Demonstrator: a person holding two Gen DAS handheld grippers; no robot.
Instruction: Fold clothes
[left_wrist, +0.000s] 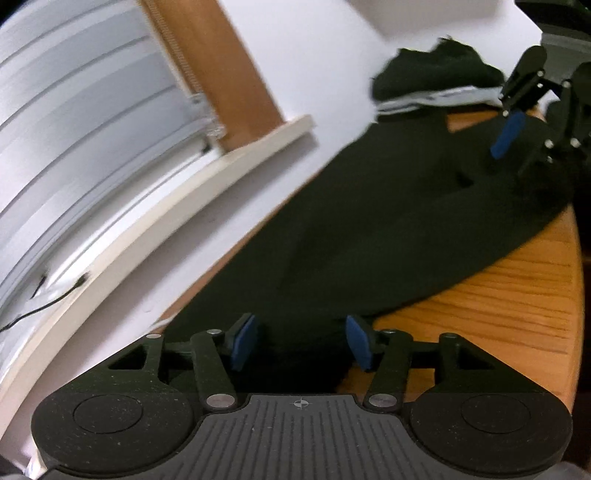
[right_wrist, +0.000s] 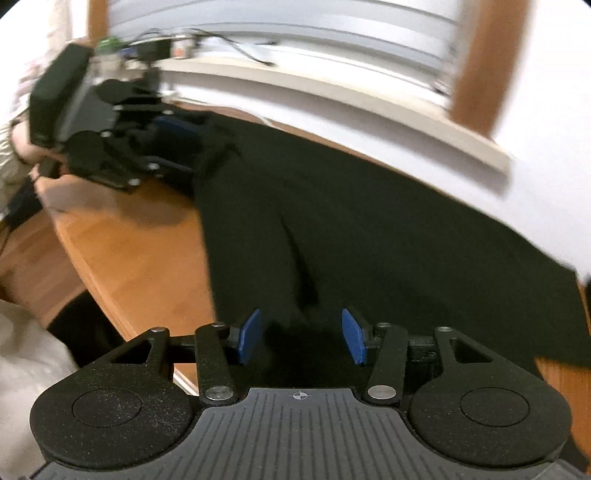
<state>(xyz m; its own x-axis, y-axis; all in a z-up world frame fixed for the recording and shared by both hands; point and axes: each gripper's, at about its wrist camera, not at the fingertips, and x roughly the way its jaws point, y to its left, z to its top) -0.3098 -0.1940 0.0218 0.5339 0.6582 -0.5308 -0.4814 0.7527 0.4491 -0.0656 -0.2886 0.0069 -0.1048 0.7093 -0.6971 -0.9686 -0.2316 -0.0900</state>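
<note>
A long black garment (left_wrist: 388, 229) lies spread flat across the wooden table (left_wrist: 498, 302), and in the right wrist view the same garment (right_wrist: 369, 229) stretches away to the left. My left gripper (left_wrist: 302, 341) stands over one end of it, jaws apart, with dark cloth between the blue pads but not pinched. My right gripper (right_wrist: 302, 334) is over the other end, also parted, its pads clear of the fabric. Each view shows the other tool: the right gripper (left_wrist: 532, 147) far right, the left gripper (right_wrist: 166, 147) far left, blurred.
A second dark garment with a white band (left_wrist: 436, 77) lies heaped past the far end of the table. A white wall and window sill (left_wrist: 155, 229) run close along the table's back edge. A hand (right_wrist: 55, 192) holds the left tool. Pale cloth (right_wrist: 26, 354) sits below the table edge.
</note>
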